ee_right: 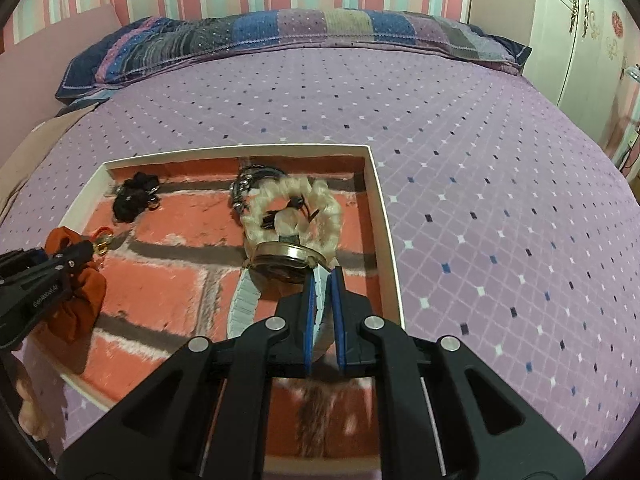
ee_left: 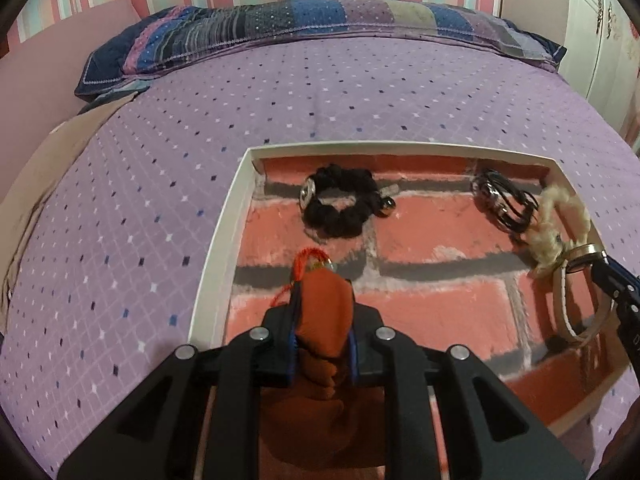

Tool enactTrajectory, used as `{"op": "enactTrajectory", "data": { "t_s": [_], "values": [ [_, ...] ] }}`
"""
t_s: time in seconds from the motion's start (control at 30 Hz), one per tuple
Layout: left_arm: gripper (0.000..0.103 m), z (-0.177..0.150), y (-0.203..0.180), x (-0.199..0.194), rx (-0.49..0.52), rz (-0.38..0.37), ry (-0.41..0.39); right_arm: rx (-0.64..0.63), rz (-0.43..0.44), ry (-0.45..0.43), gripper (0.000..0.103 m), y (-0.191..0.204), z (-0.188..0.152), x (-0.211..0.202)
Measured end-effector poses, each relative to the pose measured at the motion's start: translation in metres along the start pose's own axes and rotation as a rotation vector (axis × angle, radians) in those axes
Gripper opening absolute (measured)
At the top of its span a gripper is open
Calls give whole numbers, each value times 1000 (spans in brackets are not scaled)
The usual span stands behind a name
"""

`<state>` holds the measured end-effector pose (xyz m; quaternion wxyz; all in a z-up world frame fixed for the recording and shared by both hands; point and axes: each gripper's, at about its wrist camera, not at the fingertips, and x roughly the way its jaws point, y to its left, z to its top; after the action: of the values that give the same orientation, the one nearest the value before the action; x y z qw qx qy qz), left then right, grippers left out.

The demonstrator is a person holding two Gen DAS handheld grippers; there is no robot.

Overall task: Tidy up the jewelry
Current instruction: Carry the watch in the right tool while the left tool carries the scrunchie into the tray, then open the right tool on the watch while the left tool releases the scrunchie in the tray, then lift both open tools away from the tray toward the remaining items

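A white-rimmed tray (ee_left: 218, 232) lined with brick-pattern fabric lies on the purple bed; it also shows in the right wrist view (ee_right: 384, 216). My left gripper (ee_left: 323, 276) is shut on an orange fabric scrunchie (ee_left: 326, 308) with a red cord and gold charm, over the tray's near left part; it also shows in the right wrist view (ee_right: 82, 300). My right gripper (ee_right: 323, 276) is shut on the white strap of a wristwatch (ee_right: 286, 260), over the tray's right side. A black scrunchie (ee_left: 340, 204), a black multi-strand bracelet (ee_left: 504, 202) and a cream fluffy scrunchie (ee_right: 296, 208) lie in the tray.
A patchwork pillow (ee_left: 320, 28) lies along the head of the bed under a striped wall. A white wardrobe (ee_right: 580, 40) stands at the right. The purple bedspread (ee_left: 140, 200) surrounds the tray.
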<state>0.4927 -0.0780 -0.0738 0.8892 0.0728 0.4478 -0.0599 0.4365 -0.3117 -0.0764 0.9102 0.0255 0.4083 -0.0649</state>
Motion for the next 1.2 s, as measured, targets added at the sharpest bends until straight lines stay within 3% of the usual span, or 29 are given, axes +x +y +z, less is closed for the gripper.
{"op": "enactTrajectory", "data": {
  "t_s": [0.3, 0.57, 0.7, 0.77, 0.9, 1.07, 1.13, 1.2],
  "values": [
    [23, 13, 6, 17, -3, 7, 19, 2, 1, 20, 8, -4, 6, 14],
    [42, 10, 7, 14, -2, -10, 17, -1, 25, 36, 15, -6, 6, 13],
    [53, 6, 6, 4, 4, -24, 8, 7, 51, 31, 32, -8, 7, 5],
    [54, 5, 5, -6, 1, -45, -2, 7, 65, 21, 33, -8, 8, -3],
    [66, 2, 0, -26, 19, -47, -28, 0, 74, -22, 54, -7, 8, -24],
    [70, -2, 8, -67, -3, -80, -86, 2, 77, -85, 78, -13, 7, -59],
    [84, -5, 14, -85, -12, -81, -114, 5, 75, -106, 87, -16, 4, -74],
    [88, -13, 21, -109, -18, -65, -156, 1, 64, -126, 95, -17, -2, -89]
  ]
}}
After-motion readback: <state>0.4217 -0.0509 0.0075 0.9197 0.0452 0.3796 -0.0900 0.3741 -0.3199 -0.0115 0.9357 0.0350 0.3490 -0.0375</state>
